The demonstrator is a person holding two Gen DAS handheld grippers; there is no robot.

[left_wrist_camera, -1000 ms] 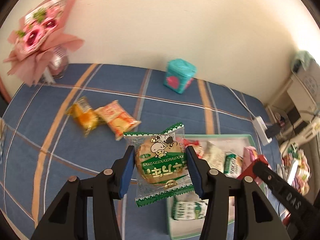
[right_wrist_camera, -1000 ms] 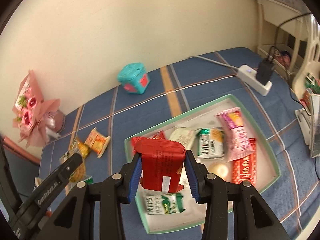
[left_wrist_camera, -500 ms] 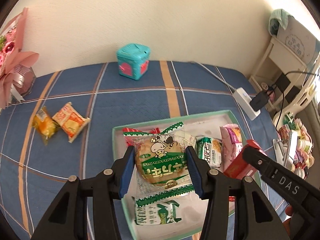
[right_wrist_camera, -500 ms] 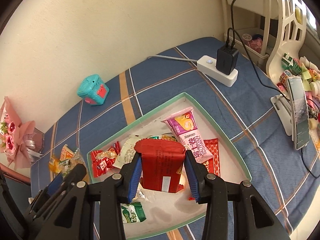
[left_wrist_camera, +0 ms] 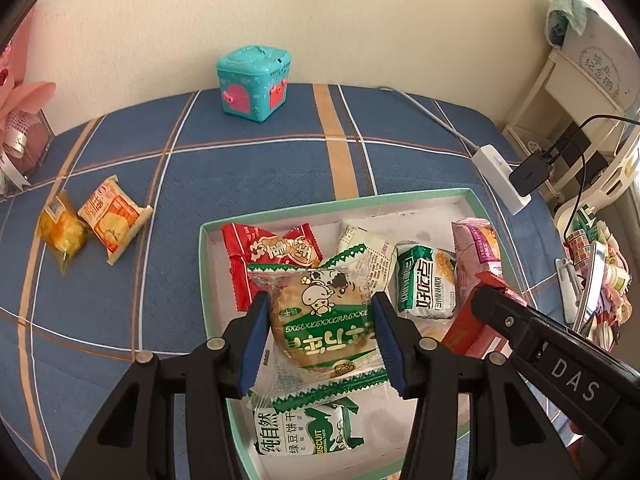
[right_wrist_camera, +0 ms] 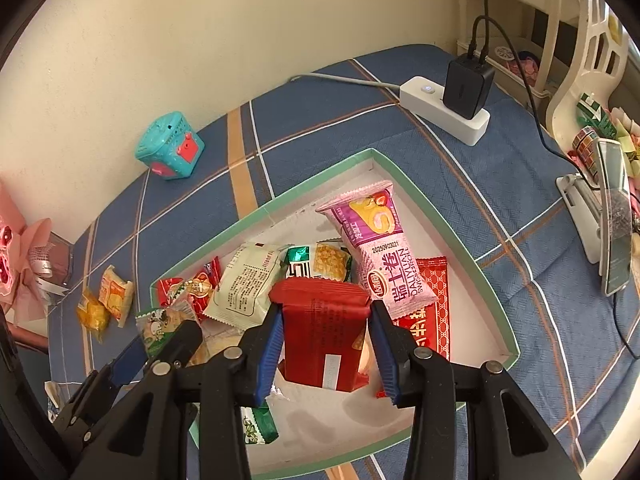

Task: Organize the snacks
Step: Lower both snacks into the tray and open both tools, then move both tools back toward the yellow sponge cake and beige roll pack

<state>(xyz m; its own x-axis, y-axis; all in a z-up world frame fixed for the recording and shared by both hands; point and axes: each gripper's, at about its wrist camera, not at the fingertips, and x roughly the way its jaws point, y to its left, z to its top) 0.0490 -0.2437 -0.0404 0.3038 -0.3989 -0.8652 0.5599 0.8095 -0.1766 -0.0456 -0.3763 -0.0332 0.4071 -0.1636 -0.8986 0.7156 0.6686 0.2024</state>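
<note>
Blue checked cloth [left_wrist_camera: 248,168] covers the whole surface, with orange and white stripes crossing it. On it sits my shallow tray [left_wrist_camera: 336,204], white inside with a mint-green rim, already holding a loose heap of snacks: a pink roll packet [right_wrist_camera: 376,248], a flat red bar [right_wrist_camera: 434,300], a green-and-white biscuit pack [left_wrist_camera: 426,284], a cream packet [right_wrist_camera: 244,284] and a red candy bag [left_wrist_camera: 272,252]. My right claw [right_wrist_camera: 326,346] is clamped on a glossy red packet [right_wrist_camera: 324,332] with a crimped top edge and a small white label, held upright above the middle of the tray. My left claw [left_wrist_camera: 320,344] grips a clear wrapper with green zigzag ends and a cartoon cow, a round brown cake [left_wrist_camera: 324,324] showing through; it hangs over the tray's near left part, above a green mung-bean biscuit pack [left_wrist_camera: 306,430]. Outside the tray, well to the left, an orange packet [left_wrist_camera: 114,218] and a yellow one [left_wrist_camera: 62,230] lie touching. A teal toy box [left_wrist_camera: 254,82] stands by the wall.
</note>
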